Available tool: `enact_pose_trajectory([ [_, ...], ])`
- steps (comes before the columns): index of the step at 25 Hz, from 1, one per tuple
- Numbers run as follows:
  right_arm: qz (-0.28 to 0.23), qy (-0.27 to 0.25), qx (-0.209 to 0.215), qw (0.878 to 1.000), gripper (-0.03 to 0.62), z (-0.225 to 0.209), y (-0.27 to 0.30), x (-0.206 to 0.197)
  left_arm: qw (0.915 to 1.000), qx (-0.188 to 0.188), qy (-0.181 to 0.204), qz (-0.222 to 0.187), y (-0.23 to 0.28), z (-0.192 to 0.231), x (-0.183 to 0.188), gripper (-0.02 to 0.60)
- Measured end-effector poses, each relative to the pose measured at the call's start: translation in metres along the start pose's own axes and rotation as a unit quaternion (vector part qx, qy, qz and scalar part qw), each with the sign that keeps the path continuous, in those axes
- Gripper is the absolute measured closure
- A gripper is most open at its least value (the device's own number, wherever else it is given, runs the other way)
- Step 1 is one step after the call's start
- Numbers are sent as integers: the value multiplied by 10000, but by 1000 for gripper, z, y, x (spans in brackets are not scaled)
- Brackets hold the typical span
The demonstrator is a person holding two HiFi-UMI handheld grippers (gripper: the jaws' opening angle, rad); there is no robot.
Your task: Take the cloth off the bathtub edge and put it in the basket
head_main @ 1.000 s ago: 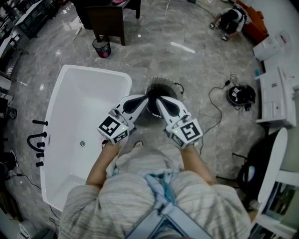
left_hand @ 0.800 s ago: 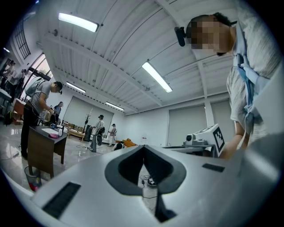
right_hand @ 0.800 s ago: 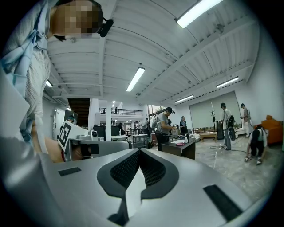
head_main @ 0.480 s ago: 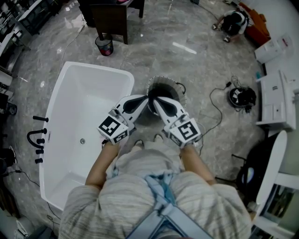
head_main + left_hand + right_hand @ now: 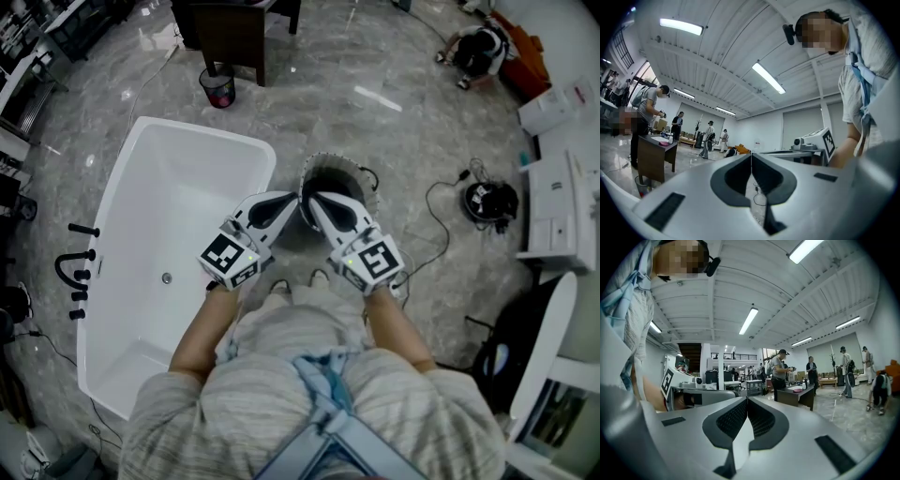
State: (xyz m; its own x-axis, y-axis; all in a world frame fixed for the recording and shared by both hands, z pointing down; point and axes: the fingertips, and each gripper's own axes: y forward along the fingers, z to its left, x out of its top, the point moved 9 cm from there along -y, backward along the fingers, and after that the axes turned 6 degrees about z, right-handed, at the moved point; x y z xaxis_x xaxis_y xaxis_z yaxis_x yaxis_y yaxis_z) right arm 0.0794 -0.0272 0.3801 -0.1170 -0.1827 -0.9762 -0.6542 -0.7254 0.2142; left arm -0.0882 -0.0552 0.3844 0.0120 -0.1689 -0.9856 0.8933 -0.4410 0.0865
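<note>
In the head view the white bathtub (image 5: 141,281) stands at the left, and no cloth shows on its rim. The round basket (image 5: 361,178) sits on the floor just beyond my grippers; its inside is dark and I cannot tell what lies in it. My left gripper (image 5: 291,200) and right gripper (image 5: 313,200) are held close together at waist height, tips nearly touching over the basket's near rim. Both are shut with nothing between the jaws. In the left gripper view the left gripper (image 5: 751,157) has its jaws closed on each other; the right gripper (image 5: 746,401) likewise.
Black tap fittings (image 5: 75,277) stand on the floor left of the tub. A small waste bin (image 5: 217,88) and a dark desk (image 5: 234,33) are beyond it. Cables and a round black device (image 5: 487,199) lie to the right, near white equipment (image 5: 553,206). Several people stand in the hall.
Both grippers keep the same shut, tip-to-tip pose. The head view has shifted slightly, so the tub and basket sit a little lower and further right in the picture.
</note>
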Motion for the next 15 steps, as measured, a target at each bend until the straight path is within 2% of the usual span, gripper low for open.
enact_pose_trajectory([
  [15, 140, -12, 311, 9994, 592, 20, 30, -16, 9994, 323, -120, 24, -33, 16, -22, 577],
])
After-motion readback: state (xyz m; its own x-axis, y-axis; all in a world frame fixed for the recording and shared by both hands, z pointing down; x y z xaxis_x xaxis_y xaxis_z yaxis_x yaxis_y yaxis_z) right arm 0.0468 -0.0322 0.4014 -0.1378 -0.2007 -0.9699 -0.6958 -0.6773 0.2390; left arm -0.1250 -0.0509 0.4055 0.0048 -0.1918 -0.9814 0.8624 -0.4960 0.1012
